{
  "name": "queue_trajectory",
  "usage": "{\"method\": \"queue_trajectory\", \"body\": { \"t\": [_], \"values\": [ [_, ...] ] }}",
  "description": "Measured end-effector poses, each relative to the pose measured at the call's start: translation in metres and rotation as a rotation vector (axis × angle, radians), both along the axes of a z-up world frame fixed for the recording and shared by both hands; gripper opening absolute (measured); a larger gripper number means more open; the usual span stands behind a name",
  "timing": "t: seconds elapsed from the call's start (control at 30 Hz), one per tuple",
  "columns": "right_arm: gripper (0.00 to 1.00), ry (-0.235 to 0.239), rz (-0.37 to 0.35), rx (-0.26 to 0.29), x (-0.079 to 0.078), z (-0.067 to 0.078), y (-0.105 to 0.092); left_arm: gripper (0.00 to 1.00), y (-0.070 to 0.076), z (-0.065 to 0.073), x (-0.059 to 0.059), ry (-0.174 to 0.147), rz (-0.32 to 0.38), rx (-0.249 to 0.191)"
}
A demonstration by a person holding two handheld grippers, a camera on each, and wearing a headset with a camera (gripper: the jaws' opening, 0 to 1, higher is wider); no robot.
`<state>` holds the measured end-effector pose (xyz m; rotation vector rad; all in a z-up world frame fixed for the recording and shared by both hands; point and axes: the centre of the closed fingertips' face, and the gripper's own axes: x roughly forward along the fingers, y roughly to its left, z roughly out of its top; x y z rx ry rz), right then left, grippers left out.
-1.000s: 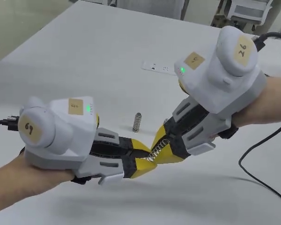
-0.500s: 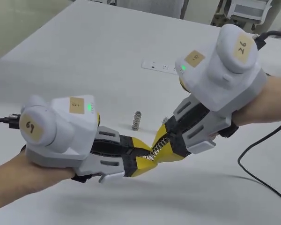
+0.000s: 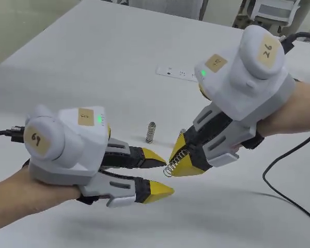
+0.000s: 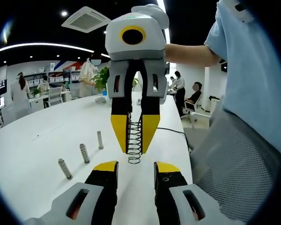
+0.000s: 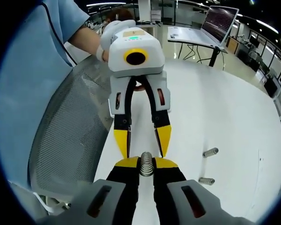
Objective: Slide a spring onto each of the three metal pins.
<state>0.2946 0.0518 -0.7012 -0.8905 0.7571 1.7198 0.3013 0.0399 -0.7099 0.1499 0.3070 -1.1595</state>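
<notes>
While right gripper (image 3: 171, 165) clamps it, spring (image 3: 175, 159) slants downward.

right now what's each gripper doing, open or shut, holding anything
Left gripper: open, holding nothing.
Right gripper: shut on the spring.

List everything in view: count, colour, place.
Table: 1, white.
Pins with springs: 2, grey metal, standing on the table.
Bare pin: 1, grey, same row.
Loose spring: 1, silver, held above the table.
Flat strip: 1, white, table's far side.
Cable: 1, black, table's right side.
Mesh chair: 1, grey, beside the table.
Left tool: 1, white with yellow tips, open.
Right tool: 1, same colours, shut on the loose spring.
</notes>
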Motion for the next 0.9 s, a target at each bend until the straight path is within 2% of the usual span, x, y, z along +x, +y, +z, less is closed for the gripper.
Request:
{"method": "queue_trajectory", "body": {
  "t": [0.13,0.53,0.7,0.9],
  "values": [
    [0.07,0.001,-0.005,-0.002,0.0,-0.001,-0.002,0.37,0.004,-0.003,0.001,0.004,0.017,0.012],
    [0.07,-0.004,-0.041,-0.006,0.007,-0.001,-0.013,0.41,0.017,-0.006,0.004,0.018,0.051,0.025],
    [0.07,-0.006,-0.054,-0.011,0.01,-0.001,-0.019,0.61,0.021,-0.008,0.009,0.024,0.088,0.024],
    [0.07,-0.007,-0.066,-0.015,0.012,0.0,-0.023,0.78,0.026,-0.009,0.014,0.03,0.13,0.023]
  ]
}}
